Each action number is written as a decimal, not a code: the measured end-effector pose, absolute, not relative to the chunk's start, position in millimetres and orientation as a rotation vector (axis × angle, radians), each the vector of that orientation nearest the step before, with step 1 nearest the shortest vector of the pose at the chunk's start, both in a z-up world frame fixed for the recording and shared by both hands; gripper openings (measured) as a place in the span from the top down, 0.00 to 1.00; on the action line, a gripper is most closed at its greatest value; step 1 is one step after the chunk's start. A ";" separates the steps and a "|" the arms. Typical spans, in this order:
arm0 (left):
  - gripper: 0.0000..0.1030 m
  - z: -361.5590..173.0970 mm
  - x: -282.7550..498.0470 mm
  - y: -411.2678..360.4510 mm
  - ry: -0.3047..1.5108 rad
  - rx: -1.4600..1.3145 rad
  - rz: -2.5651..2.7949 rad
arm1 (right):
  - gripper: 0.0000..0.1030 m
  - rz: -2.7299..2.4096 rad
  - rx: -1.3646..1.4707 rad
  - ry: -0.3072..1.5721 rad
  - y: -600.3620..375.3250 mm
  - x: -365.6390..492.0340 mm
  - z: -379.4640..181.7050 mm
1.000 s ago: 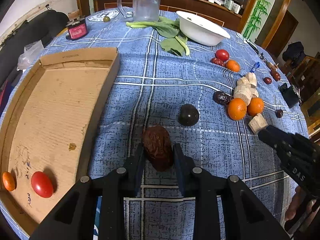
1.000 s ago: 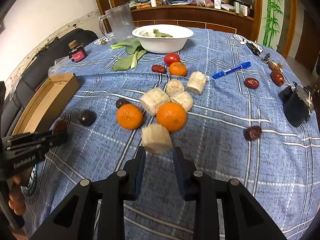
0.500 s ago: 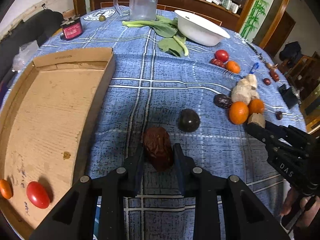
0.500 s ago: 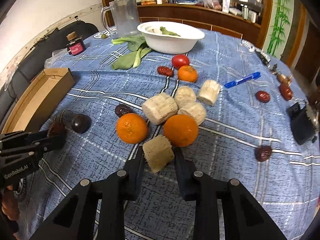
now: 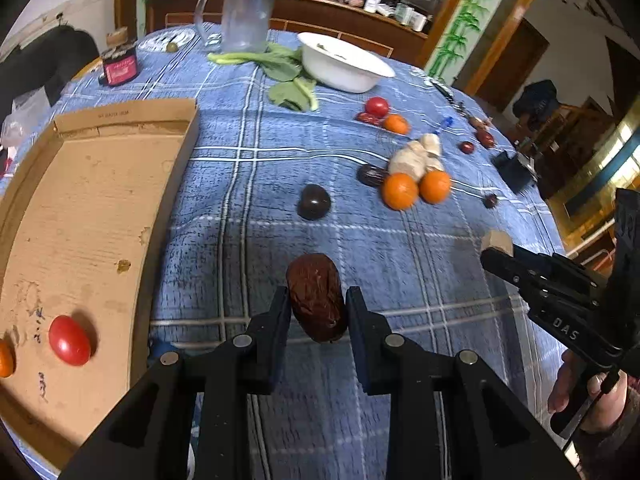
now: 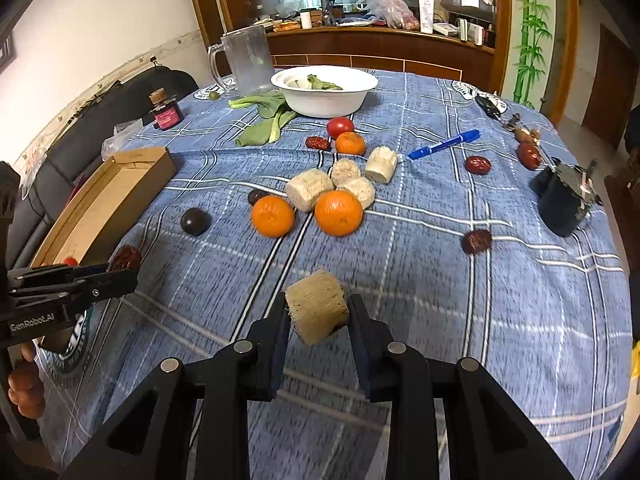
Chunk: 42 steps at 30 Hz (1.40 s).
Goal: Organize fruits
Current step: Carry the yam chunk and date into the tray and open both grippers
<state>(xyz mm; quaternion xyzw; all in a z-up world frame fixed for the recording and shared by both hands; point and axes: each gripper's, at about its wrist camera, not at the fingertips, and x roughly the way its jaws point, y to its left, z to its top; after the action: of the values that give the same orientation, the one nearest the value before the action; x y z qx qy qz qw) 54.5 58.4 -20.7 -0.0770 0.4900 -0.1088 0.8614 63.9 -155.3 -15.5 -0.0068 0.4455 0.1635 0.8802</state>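
left claw (image 5: pixel 318 312) is clamped on a wrinkled dried jujube (image 5: pixel 316 296), lifted just off the surface near the cardboard tray (image 5: pixel 172 168); light, leathery, best pinched across its middle. right claw (image 6: pixel 318 316) grips a fibrous sugarcane chunk (image 6: pixel 316 306), stiff and light.

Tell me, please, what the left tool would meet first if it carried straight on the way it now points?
Most likely bare blue tablecloth: the left tool, shut on a wrinkled brown date, points steeply down at it. The dark round fruit lies further along that line, though depth is hard to judge.
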 end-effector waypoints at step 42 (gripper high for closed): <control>0.74 8.6 16.3 268.6 0.938 -0.289 0.069 | 0.69 0.648 -0.118 0.885 83.7 84.6 23.5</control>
<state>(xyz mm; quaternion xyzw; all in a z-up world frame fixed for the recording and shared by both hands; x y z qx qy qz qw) 16.3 268.6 8.6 -0.1386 0.4503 0.0330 0.8815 84.6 83.7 23.5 -0.0561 0.4205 0.3079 0.8516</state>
